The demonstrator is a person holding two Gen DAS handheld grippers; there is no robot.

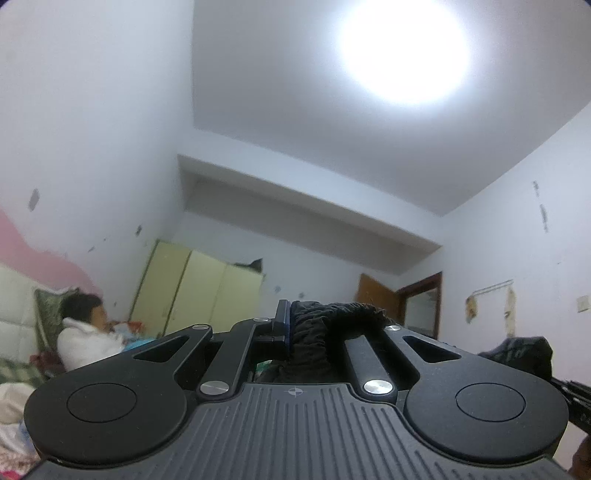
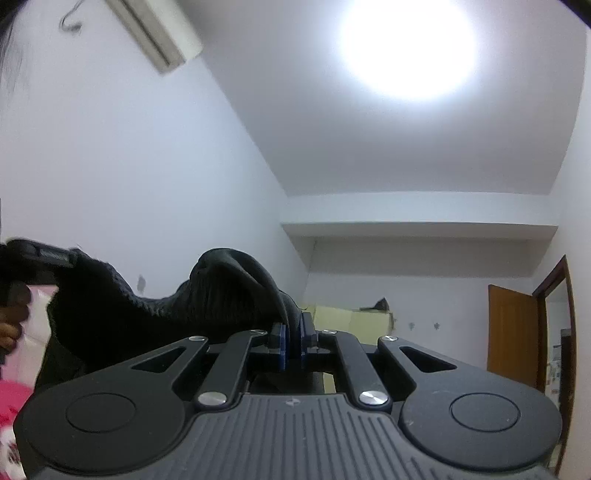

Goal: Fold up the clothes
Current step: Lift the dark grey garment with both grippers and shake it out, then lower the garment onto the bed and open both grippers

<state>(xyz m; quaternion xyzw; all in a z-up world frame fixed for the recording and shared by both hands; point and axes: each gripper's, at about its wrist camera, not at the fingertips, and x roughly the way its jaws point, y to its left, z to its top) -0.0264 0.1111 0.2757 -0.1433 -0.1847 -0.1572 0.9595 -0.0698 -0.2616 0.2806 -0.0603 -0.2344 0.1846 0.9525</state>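
- Left wrist view: nearest to us is the ribbed black body of our left gripper (image 1: pixel 295 325), tilted up toward the ceiling; its jaws are pressed together on a bunched fold of the black garment (image 1: pixel 332 325), which covers the right finger.
- We can read no brand or writing on the tool, only a small crosshair mark (image 1: pixel 294 391) on the ribbed plate.
- At that view's right edge we see part of the other tool and more dark cloth.
- Right wrist view: our right gripper (image 2: pixel 293 339) pinches the same garment between its blue pads (image 2: pixel 282 345), almost closed; the cloth humps up above the jaws and stretches left to the left tool, held in a hand (image 2: pixel 11 325).
- Farther off, a person (image 1: pixel 88 336) in white leans on a bed at the left.
- Behind stand a pale yellow wardrobe (image 1: pixel 195 291) and an open brown door (image 2: pixel 511 332).
- An air conditioner (image 2: pixel 159 33) hangs high on the wall, and a ceiling lamp (image 1: pixel 402 51) glares above; no label is legible.
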